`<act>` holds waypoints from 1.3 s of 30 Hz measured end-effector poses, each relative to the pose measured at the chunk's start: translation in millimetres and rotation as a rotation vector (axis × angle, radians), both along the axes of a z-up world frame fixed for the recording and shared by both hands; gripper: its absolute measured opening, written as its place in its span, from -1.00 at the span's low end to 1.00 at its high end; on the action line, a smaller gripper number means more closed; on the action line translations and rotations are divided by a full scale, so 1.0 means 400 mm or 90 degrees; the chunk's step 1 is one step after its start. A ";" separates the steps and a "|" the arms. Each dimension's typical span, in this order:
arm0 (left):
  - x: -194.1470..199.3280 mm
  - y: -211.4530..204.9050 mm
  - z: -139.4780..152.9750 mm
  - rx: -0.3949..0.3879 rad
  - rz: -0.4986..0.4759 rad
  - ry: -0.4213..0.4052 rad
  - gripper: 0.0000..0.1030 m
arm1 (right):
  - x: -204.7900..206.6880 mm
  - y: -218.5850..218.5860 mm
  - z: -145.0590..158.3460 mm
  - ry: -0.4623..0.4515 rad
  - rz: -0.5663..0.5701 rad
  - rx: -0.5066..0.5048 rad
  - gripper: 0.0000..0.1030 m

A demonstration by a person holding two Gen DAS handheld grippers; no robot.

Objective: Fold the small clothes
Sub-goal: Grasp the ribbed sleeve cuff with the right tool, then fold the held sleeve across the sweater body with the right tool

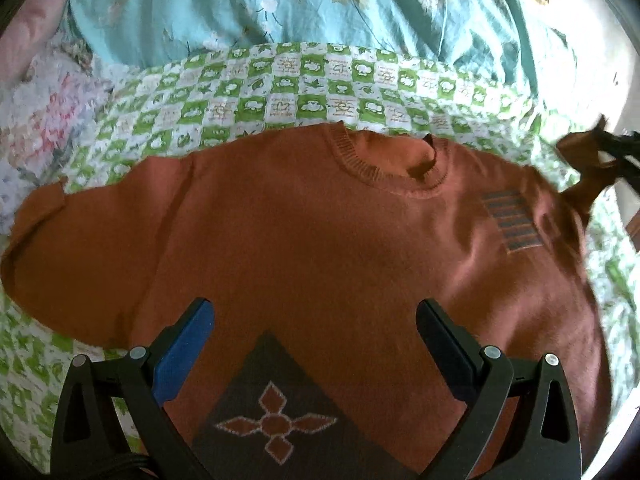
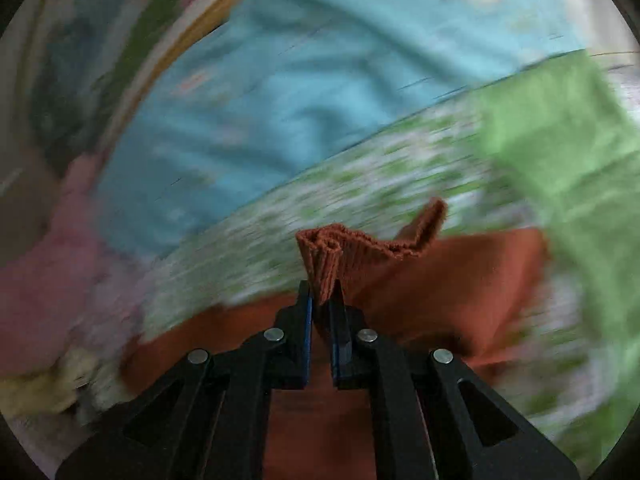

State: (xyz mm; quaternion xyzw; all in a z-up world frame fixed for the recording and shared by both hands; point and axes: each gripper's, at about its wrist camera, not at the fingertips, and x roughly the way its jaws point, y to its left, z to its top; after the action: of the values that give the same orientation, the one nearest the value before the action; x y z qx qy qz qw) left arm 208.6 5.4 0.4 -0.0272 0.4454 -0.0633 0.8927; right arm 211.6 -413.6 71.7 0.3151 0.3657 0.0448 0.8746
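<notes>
Rust-coloured knit, the sweater (image 1: 304, 240) lies face up and spread on the green checked quilt (image 1: 280, 84), neck toward the blue sheet (image 1: 280, 4), so both sleeves are free to fold in. The right gripper (image 2: 324, 300) has its jaws clamped on the ribbed cuff (image 2: 344, 252) of one sleeve, lifted clear of the quilt (probably to carry it across the chest). The left gripper (image 1: 314, 316) hovers over the lower front with its jaws wide apart and nothing between them, likely placed to pin or take the hem.
</notes>
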 end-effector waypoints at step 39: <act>0.160 0.122 -0.125 -0.412 0.020 0.107 0.61 | -0.127 0.301 -0.139 0.060 0.030 0.123 -0.16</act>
State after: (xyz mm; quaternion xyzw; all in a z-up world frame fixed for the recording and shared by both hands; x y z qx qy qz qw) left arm 272.6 54.4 -49.5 -0.3217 0.4736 -0.1851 0.7987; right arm 160.7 -293.4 16.1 0.3906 0.4078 0.0857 0.8208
